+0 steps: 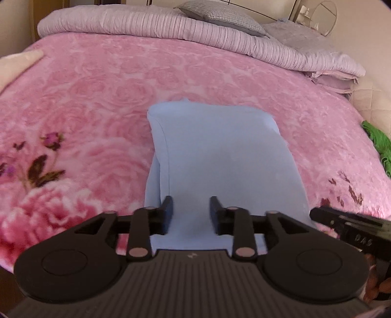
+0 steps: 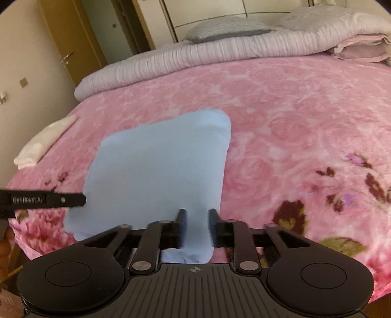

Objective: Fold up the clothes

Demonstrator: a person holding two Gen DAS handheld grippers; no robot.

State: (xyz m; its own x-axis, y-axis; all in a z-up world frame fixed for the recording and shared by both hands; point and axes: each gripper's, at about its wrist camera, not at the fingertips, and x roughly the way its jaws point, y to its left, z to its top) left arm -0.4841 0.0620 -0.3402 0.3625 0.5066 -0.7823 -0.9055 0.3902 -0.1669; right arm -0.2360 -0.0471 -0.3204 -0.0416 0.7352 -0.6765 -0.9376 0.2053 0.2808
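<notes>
A light blue garment [image 1: 220,161] lies folded into a rough rectangle on the pink floral blanket [image 1: 85,102]. My left gripper [image 1: 191,210] stands open over the garment's near edge, by its left side, with blue cloth showing between the fingers. In the right wrist view the same garment [image 2: 161,166] fills the middle. My right gripper [image 2: 197,220] is open with a narrower gap, and the garment's near right corner lies between its fingers. Each gripper shows from the side in the other's view: the right gripper [image 1: 347,227] and the left gripper [image 2: 46,199].
A folded lilac quilt [image 1: 158,29] and a grey pillow [image 1: 220,17] lie at the head of the bed. A folded white cloth [image 2: 44,144] rests near the bed's left edge, and a green cloth [image 1: 378,144] at the right edge. A wooden door [image 2: 66,49] stands at the back left.
</notes>
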